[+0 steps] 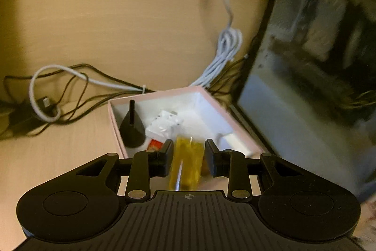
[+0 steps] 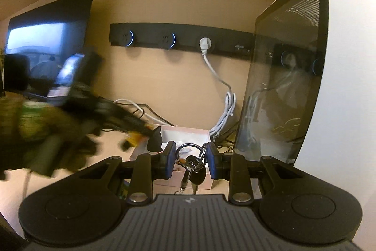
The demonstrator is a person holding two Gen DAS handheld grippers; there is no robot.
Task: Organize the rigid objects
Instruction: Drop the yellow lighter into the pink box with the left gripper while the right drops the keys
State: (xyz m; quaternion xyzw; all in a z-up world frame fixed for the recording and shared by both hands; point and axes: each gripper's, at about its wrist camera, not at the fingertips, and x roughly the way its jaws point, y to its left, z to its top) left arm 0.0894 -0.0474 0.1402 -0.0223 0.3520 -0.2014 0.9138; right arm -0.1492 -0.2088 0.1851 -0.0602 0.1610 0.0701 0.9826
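Over the pink box (image 1: 212, 99), left fingers (image 1: 188, 158) gripping upright yellow case (image 1: 188, 161), right fingers (image 2: 190, 160) clamping key ring (image 2: 191, 154), keys hanging

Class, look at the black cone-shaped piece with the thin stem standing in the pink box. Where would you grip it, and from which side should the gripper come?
Grip the thin stem at the top of the black cone, coming down from above. It stands upright on its wide base in the near-left corner of the pink box, so the walls block a side approach. The sloping body would probably slip between the pads, while the stem is narrow and straight.

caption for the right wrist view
Right gripper holds a key ring above the pink box on the desk.
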